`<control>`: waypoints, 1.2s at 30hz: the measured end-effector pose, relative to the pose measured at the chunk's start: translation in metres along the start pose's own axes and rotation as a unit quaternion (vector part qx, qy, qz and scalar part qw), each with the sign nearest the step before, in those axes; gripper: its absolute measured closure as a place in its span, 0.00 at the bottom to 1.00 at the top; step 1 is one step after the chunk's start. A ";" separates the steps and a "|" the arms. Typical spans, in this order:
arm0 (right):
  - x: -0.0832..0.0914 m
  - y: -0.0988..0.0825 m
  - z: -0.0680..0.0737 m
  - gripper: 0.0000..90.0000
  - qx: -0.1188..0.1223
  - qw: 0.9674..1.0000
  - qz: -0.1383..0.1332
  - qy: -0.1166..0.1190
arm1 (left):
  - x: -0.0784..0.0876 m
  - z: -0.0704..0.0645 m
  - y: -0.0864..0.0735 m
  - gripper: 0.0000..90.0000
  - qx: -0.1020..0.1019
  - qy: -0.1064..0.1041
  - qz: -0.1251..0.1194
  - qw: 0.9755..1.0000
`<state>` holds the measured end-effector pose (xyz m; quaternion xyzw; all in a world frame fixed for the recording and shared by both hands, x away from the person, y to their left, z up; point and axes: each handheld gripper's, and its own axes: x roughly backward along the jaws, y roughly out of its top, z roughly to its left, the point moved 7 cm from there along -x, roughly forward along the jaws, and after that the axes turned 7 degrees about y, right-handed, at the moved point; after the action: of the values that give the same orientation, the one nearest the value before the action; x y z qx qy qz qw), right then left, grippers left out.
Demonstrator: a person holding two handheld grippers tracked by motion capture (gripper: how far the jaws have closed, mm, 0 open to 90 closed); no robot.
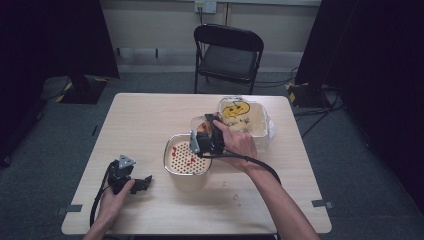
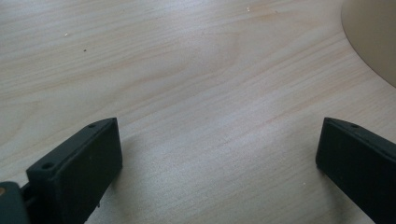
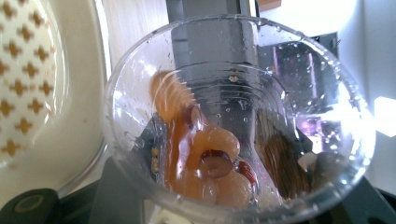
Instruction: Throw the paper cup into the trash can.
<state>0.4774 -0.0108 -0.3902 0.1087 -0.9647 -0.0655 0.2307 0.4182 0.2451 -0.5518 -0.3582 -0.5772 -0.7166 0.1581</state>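
The right gripper [image 1: 207, 136] is clamped on a clear plastic cup [image 3: 233, 121] and holds it tipped over the strainer bowl [image 1: 187, 159], which sits near the middle of the table [image 1: 150, 115]. Inside the cup, orange and reddish soft pieces [image 3: 205, 158] stick together with wet drops on the wall. A few red bits already lie on the perforated insert of the bowl.

The main risk, as I judge it, is that the sticky pieces come out all at once and fall over the rim of the bowl, because the mouth of the cup stands close to the far right part of the rim. The thin cup may also bend or slip if the grip is too hard or too weak. The white container [image 1: 245, 117] with the yellow picture stands just behind the hand, toward the far right corner, so a backward move of the wrist could knock it.

The left gripper [image 1: 131, 182] rests low near the front left edge, its jaws wide apart with nothing between them. The table on the left side and along the front edge has free room; the right side is more crowded.
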 end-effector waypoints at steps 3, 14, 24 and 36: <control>0.000 0.001 0.003 0.54 0.037 0.999 0.011 -0.010 | 0.000 0.000 0.000 0.00 0.000 0.000 0.000 1.000; 0.002 0.009 0.009 0.54 0.172 0.982 0.046 -0.057 | 0.000 0.000 0.000 0.00 0.000 0.000 0.000 1.000; 0.005 0.014 0.015 0.55 0.268 0.956 0.070 -0.099 | 0.000 0.000 0.000 0.00 0.000 0.000 0.000 1.000; 0.011 0.019 0.016 0.56 0.355 0.919 0.088 -0.151 | 0.000 0.000 0.000 0.00 0.000 0.000 0.000 1.000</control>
<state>0.4570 0.0058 -0.3963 0.0867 -0.9538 0.2858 0.0339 0.4182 0.2451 -0.5518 -0.3581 -0.5773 -0.7166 0.1581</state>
